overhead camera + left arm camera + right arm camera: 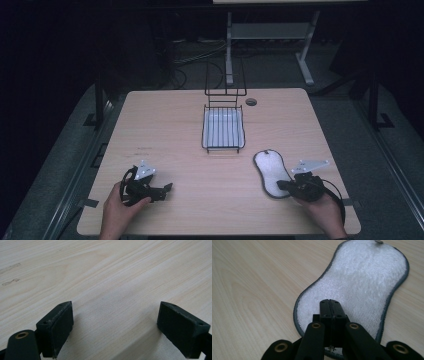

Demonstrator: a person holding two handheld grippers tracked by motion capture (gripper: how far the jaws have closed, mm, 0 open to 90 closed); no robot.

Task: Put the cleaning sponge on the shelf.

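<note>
Near table (200, 165) front, right: white mat (270, 172) flat, well inside the edge.
Right gripper (331, 305): jaws pressed together over mat's near end.
Left gripper (115, 322): jaws wide, bare wood between.
Wire rack (223, 128): well apart, centre-back.

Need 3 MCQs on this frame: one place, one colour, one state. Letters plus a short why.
1. Where does the white pad lie on the table?
A. inside the wire rack
B. near the right claw
C. beside the left claw

2. What colour is the pad's edging?
A. dark grey
B. red
C. yellow

3. How do the left claw's jaws stand?
A. closed on the pad
B. closed on nothing
C. apart over bare wood

Key: 1 B, the right claw sits over its near end, away from the wire rack. 2 A, a dark rim frames the white pile. 3 C, wood shows between the jaws.
</note>
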